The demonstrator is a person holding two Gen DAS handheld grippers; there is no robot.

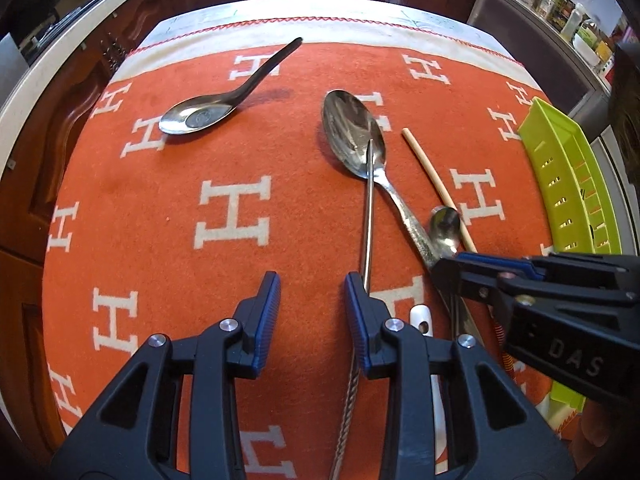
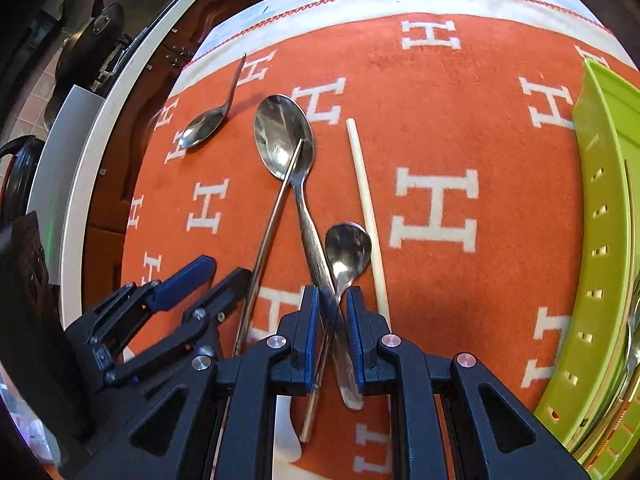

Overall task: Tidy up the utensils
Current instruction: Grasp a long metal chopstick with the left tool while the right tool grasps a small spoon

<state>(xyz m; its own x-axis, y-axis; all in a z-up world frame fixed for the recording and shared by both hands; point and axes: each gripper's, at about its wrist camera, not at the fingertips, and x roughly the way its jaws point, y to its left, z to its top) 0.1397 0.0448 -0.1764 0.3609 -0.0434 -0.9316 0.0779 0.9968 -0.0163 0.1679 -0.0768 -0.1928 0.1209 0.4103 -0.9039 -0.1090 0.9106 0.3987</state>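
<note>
The right tongs (image 2: 333, 312) stand narrow around the large spoon's (image 2: 286, 136) handle, probably to lift it toward the green tray (image 2: 600, 216), while the left tongs (image 1: 312, 300) wait wide.

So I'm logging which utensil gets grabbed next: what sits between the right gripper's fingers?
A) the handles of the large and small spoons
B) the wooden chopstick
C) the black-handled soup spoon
A: in the right wrist view, the right gripper straddles the crossed handles of the large spoon and small spoon.
</note>
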